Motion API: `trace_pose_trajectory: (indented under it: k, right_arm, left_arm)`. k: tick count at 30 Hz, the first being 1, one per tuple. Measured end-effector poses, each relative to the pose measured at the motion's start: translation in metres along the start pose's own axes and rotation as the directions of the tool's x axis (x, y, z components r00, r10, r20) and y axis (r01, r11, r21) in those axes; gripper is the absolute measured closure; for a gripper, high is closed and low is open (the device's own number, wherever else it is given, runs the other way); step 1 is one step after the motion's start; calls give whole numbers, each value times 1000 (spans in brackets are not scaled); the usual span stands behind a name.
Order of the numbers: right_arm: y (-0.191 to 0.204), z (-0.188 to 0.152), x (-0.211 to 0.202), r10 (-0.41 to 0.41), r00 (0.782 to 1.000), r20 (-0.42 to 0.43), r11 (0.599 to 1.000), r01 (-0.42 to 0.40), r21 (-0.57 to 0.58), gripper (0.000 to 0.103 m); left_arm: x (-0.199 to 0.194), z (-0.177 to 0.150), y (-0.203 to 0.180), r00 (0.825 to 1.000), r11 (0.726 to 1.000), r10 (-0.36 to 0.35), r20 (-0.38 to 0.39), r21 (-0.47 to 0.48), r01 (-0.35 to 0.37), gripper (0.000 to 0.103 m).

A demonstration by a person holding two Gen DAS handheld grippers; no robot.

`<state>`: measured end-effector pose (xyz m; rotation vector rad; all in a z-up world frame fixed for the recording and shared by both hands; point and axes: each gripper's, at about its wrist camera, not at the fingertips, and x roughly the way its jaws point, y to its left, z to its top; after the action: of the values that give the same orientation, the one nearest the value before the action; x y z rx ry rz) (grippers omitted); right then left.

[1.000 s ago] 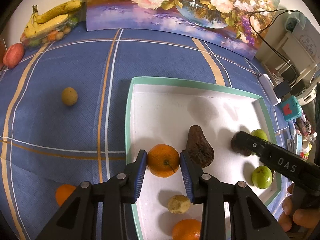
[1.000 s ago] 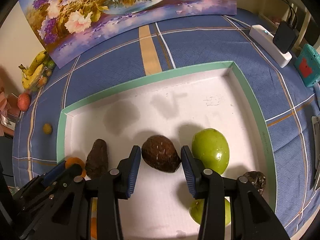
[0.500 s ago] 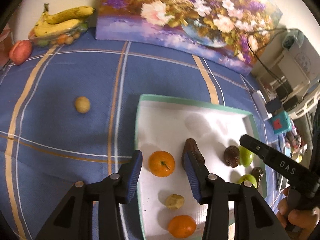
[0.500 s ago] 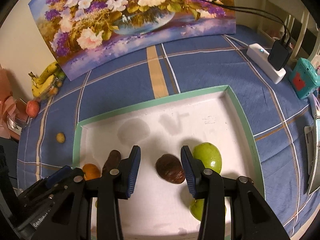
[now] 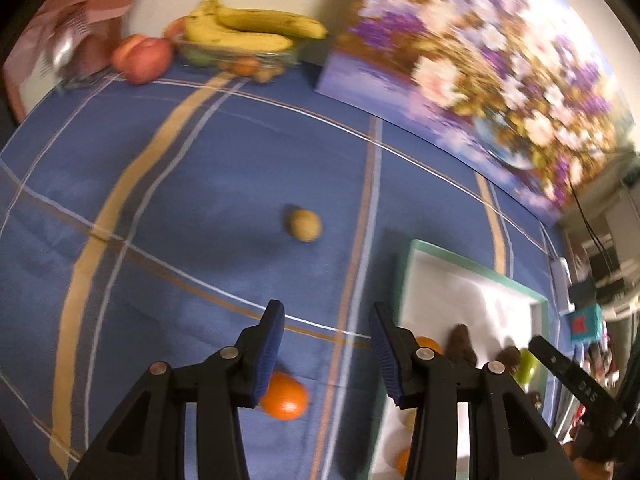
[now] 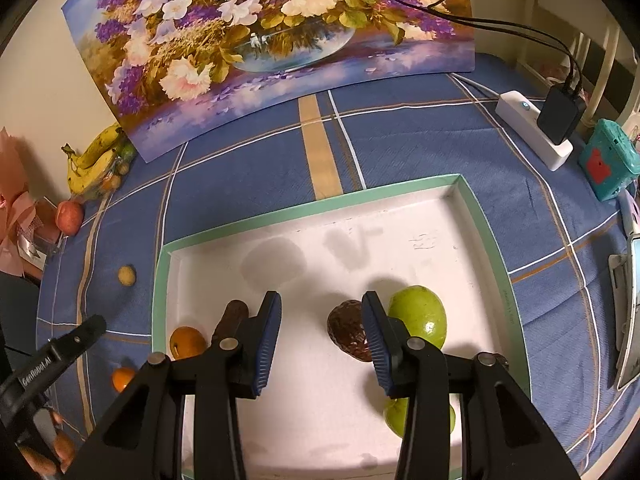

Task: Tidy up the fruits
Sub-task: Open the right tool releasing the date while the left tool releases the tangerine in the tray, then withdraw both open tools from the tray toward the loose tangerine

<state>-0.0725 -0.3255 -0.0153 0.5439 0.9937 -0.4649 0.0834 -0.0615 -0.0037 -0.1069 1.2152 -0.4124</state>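
Roughly midway, I'm judging: the tray (image 6: pixel 160 280) is holding an orange (image 6: pixel 187 341), dark fruits and green fruits (image 6: pixel 420 314), while one orange (image 5: pixel 285 396) and a small yellowish fruit (image 5: pixel 305 224) are lying loose on the cloth. My left gripper (image 5: pixel 326 344) and right gripper (image 6: pixel 320 330) are both gaping, gripping nothing. I'm reading "DAS" and "GenRobot.AI" on the gripper bodies

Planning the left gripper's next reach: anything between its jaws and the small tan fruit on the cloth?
Nothing. In the left wrist view only bare blue tablecloth lies between the left gripper and the small tan fruit; its jaws stand open and empty.
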Motion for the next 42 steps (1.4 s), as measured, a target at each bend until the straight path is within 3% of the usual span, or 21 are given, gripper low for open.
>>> trace_pose_trajectory:
  k: [8, 12, 13, 15, 19, 24, 27, 38, 39, 40, 42]
  right_arm:
    - [11, -1, 1, 4, 1000, -6, 1000, -4, -30, 60]
    - [19, -2, 1, 1, 1000, -6, 998, -1, -60, 57]
    - [20, -2, 1, -1, 1000, -5, 998, 1, -65, 51]
    - [22, -2, 1, -3, 1000, -3, 998, 3, -70, 44]
    - [25, -4, 2, -24, 1000, -2, 996, 24, -89, 27]
    - [27, -6, 4, -41, 999, -3, 994, 40, -106, 25]
    - [27, -6, 5, -48, 999, -4, 993, 47, -110, 20]
    - [29, -10, 0, -55, 998, -11, 992, 53, -111, 19]
    - [30, -10, -1, -55, 998, -10, 992, 53, -110, 17]
    - [30, -11, -2, -56, 998, -10, 992, 54, -111, 9]
    - [31, -12, -4, -57, 998, -7, 992, 56, -112, 5]
  left_arm:
    - [-14, 9, 30, 998, 996, 58, 38, -71, -55, 54]
    - [-15, 9, 36, 995, 993, 89, 32, -85, -86, 41]
    - [-14, 9, 36, 995, 992, 95, 25, -82, -93, 40]
    - [-12, 8, 35, 993, 991, 113, 13, -76, -112, 27]
    - [-10, 5, 34, 989, 987, 147, 6, -65, -147, 20]
    - [-13, 6, 39, 985, 982, 168, 27, -87, -166, 5]
    - [-14, 6, 42, 983, 980, 178, 35, -96, -174, 3]
    - [-12, 0, 35, 979, 978, 205, 16, -41, -204, 0]
    - [-13, -1, 34, 979, 979, 201, 13, -36, -201, 0]
    - [-12, -2, 33, 980, 980, 197, 9, -33, -197, 0]
    - [-12, -3, 32, 983, 983, 182, -2, -33, -182, 0]
